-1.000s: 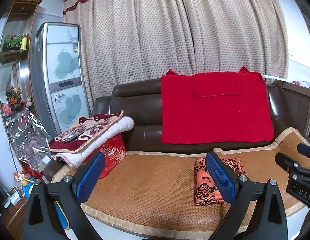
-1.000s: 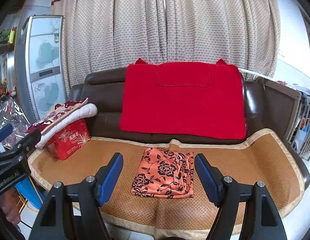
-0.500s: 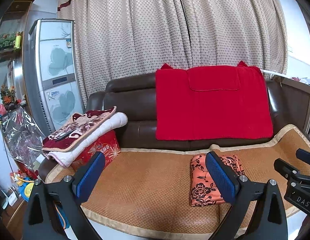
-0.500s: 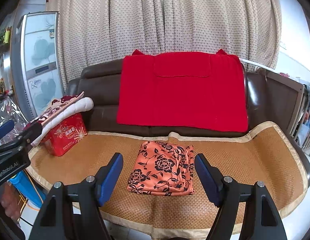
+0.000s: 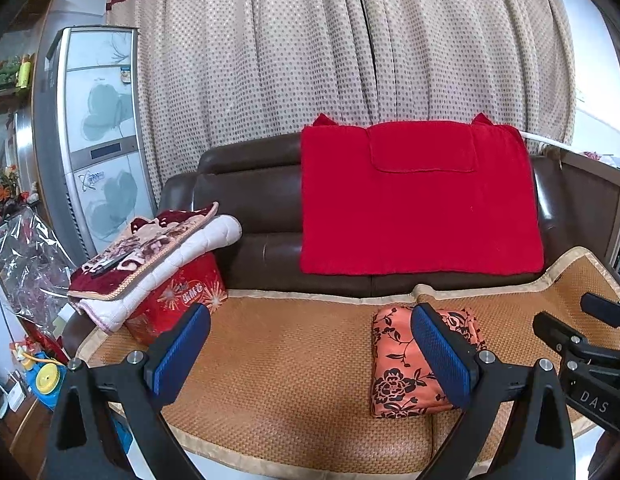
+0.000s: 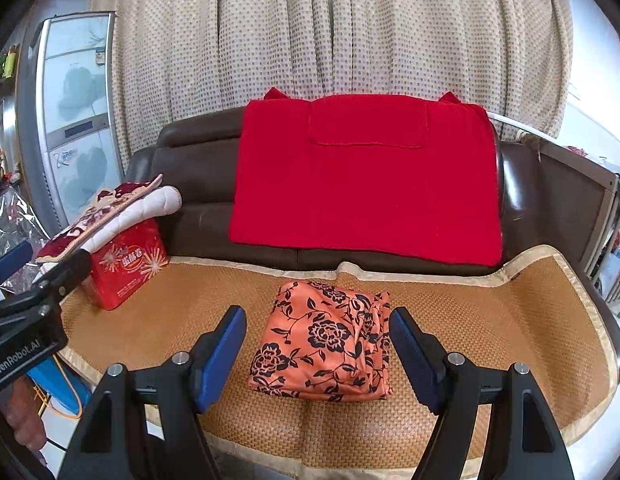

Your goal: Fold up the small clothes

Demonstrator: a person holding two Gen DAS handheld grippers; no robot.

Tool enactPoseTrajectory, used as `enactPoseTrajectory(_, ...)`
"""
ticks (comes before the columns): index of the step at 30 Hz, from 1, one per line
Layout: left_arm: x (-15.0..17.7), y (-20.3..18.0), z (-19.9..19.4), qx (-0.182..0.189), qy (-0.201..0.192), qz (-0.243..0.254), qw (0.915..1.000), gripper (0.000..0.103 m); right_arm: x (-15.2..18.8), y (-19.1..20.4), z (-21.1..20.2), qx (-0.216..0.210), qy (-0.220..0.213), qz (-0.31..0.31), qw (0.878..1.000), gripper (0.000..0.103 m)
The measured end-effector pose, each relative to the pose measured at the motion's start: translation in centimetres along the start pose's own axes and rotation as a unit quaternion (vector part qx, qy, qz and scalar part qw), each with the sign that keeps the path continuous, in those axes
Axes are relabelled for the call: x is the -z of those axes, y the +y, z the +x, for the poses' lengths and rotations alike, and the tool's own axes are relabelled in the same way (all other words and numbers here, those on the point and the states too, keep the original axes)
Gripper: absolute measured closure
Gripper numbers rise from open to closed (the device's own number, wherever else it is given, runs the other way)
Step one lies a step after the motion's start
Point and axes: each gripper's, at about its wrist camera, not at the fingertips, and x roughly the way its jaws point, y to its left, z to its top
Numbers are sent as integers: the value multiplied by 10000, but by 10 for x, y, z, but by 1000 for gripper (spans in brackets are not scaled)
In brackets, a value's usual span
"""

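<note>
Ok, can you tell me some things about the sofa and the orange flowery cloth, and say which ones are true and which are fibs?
1. The orange flowery cloth lies folded on the woven sofa mat. True.
2. The right gripper is squeezing the cloth. False: its jaws are open and hold nothing.
3. A red blanket hangs over the sofa's backrest. True.
4. The left gripper holds the red box. False: it is open and empty.
5. Folded quilts sit on top of the red box. True.
</note>
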Motion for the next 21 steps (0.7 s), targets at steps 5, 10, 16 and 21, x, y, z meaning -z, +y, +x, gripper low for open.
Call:
enactPoseTrajectory(5, -3, -3, 19, -9, 80, 4, 10000, 3, -7, 0, 19, -4, 49, 29, 10000, 25)
enactPoseTrajectory(10, -5, -5, 37, 23, 143, -39, 9999, 3, -13, 0, 36, 5, 89, -10, 10000, 25)
enactPoseTrajectory(16, -4, -13, 65, 39, 273, -2, 9996, 3, -14, -3, 66, 19, 247, 37, 9997, 25)
enactPoseTrajectory(21, 1, -17, 98, 97, 472, -62, 9988, 3, -11, -8, 102, -10, 444, 108, 9990, 26)
